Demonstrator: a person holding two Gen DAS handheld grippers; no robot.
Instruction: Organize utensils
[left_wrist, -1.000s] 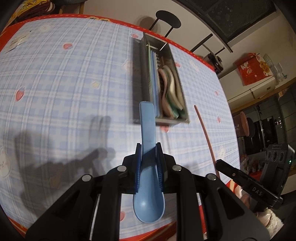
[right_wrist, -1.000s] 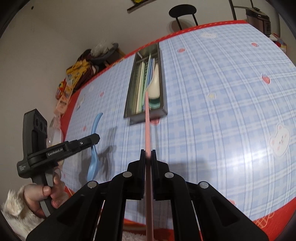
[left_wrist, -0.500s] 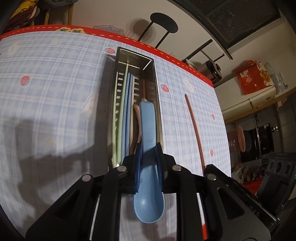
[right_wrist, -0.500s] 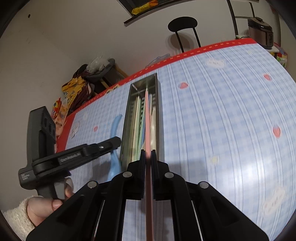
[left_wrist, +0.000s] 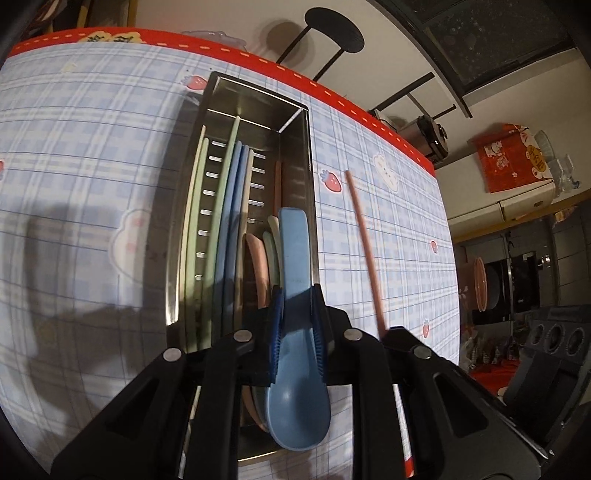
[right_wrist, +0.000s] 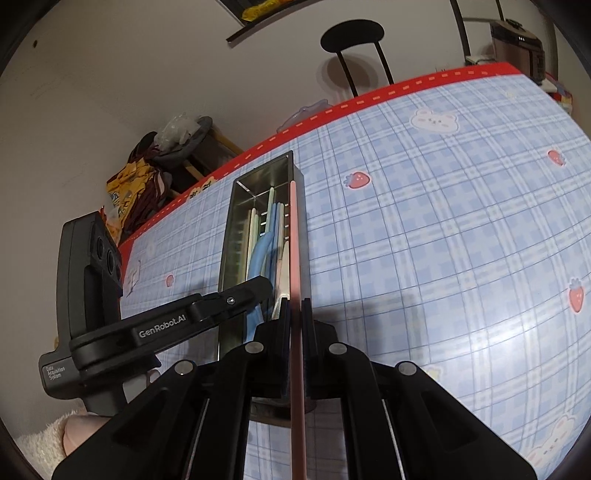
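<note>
Home dining area, strawberry-print tablecloth (right_wrist: 443, 229), rice cooker (right_wrist: 517, 40) (far corner), stool (left_wrist: 332, 35)

My left gripper (left_wrist: 297, 325) is clamped on the wide light-blue plastic spoon (left_wrist: 295, 295), handle running ahead of me, bowl back toward my wrist. Directly beneath and ahead lies the long rectangular stainless-steel utensil tray (left_wrist: 306, 122) on the blue plaid tablecloth (left_wrist: 92, 184). Inside it, left of my spoon, pastel chopsticks (left_wrist: 225, 206) lie lengthwise; other spoons (left_wrist: 258, 258) nest just left of mine. My right gripper (right_wrist: 297, 314) pinches the thin pink chopstick (right_wrist: 294, 258), which runs forward over the tray's right wall, possibly touching it.
</note>
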